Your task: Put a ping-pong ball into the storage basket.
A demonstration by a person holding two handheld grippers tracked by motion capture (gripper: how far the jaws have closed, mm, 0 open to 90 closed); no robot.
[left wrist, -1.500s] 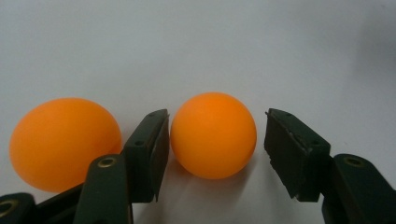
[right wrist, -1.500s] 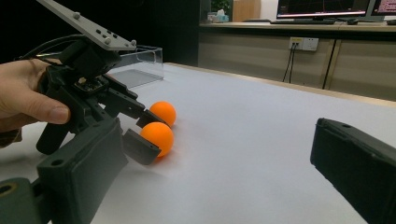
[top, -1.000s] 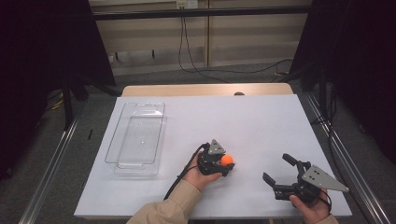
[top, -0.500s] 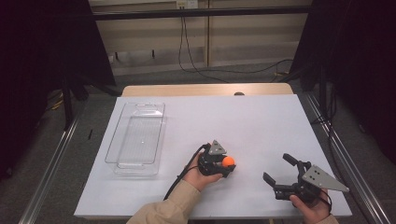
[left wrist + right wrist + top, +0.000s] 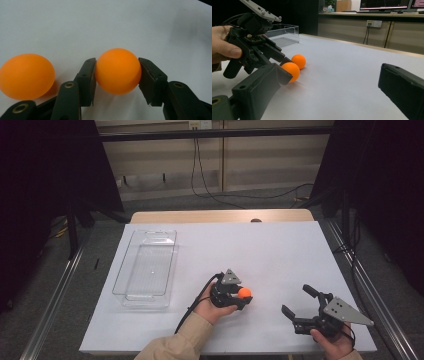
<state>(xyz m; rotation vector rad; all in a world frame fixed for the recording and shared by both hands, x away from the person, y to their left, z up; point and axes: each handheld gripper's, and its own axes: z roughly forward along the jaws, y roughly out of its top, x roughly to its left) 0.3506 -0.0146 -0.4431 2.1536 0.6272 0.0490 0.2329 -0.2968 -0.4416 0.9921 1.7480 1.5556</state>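
Near the front edge of the white table (image 5: 280,250), centre, the left gripper (image 5: 117,75) is closed on an orange ball (image 5: 117,71); both pads press its sides at mid-height, so the grip sits across the widest part and should not squeeze the ball out. Ball looks to rest on or just above the table. A second ball (image 5: 26,76) lies just beside the gripped one, on the outer side of one jaw, untouched; the jaws straddle one ball alone, which keeps the pair separate. In the right gripper view the two balls (image 5: 298,61) sit close together, the held one nearer.

Right gripper (image 5: 299,304) rests near the front right corner, jaws wide apart, nothing between them; judged idle, kept clear of the left hand's work.

Clear tray (image 5: 145,267) stands empty at the left, well apart from the balls; judged the likely destination, with an open path to it.
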